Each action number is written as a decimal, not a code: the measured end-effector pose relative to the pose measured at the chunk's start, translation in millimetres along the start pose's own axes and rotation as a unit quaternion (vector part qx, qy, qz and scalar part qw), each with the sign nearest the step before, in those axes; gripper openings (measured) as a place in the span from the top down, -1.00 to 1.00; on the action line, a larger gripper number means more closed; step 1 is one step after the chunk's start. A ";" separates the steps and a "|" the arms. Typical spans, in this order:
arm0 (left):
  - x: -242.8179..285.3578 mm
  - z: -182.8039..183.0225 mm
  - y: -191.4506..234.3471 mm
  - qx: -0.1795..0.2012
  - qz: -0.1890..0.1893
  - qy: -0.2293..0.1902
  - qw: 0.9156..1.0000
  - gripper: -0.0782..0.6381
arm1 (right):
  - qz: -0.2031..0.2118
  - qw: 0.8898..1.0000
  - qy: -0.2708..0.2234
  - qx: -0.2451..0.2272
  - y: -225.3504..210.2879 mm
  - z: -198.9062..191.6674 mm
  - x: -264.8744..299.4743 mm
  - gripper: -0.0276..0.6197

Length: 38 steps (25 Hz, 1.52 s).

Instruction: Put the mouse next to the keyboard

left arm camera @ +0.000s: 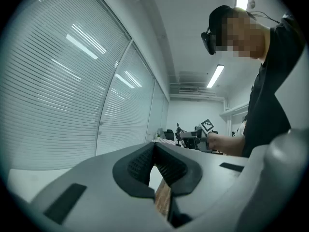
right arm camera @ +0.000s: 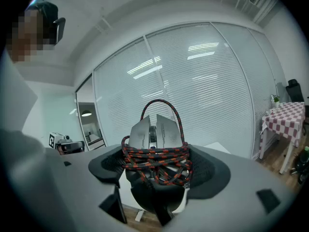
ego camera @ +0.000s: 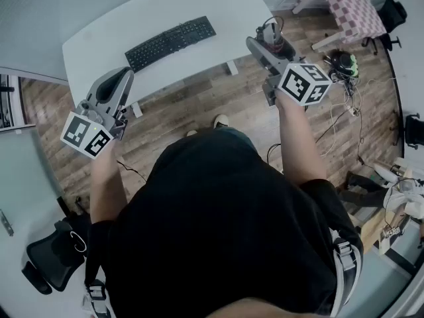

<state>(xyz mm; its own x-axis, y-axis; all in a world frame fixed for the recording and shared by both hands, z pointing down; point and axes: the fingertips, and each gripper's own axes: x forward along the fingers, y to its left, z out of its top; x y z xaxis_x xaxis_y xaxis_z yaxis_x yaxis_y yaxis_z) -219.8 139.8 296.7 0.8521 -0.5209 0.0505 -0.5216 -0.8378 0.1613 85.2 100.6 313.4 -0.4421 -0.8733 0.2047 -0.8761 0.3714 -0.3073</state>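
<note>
Grey mouse [right arm camera: 154, 129] in right tongs [right arm camera: 157, 168]

Your right gripper [right arm camera: 157, 167] matt grey plastic with ribbed black pads [right arm camera: 108, 166], your smooth silver-grey plastic mouse [right arm camera: 153, 129] wound in rough red-and-black braided cable [right arm camera: 159, 159], smooth white tabletop [ego camera: 199, 5], matt black plastic keyboard [ego camera: 171, 42], brown wood-plank floor [ego camera: 192, 105].

Speaker 1: What sort of place is this?

Speaker 2: An office. There is a white surface [ego camera: 199, 5] with a black keyboard [ego camera: 170, 42], black office chairs [ego camera: 50, 260] on wood-plank flooring [ego camera: 179, 114], glass partition walls [right arm camera: 203, 91] behind horizontal blinds [left arm camera: 53, 95], and ceiling strip lights [left arm camera: 215, 76].
</note>
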 end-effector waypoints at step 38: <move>-53.7 -3.1 -19.4 -0.011 0.003 -0.001 1.000 0.73 | -0.031 0.999 -0.019 0.036 16.5 -7.8 -41.8 -0.34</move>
<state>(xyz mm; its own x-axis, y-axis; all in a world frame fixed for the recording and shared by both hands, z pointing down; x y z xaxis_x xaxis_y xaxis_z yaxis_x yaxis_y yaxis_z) -255.3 184.6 293.8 0.8491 -0.5259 0.0493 -0.5254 -0.8311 0.1822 87.7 145.7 307.0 -0.3781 -0.9057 0.1915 -0.8853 0.2932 -0.3609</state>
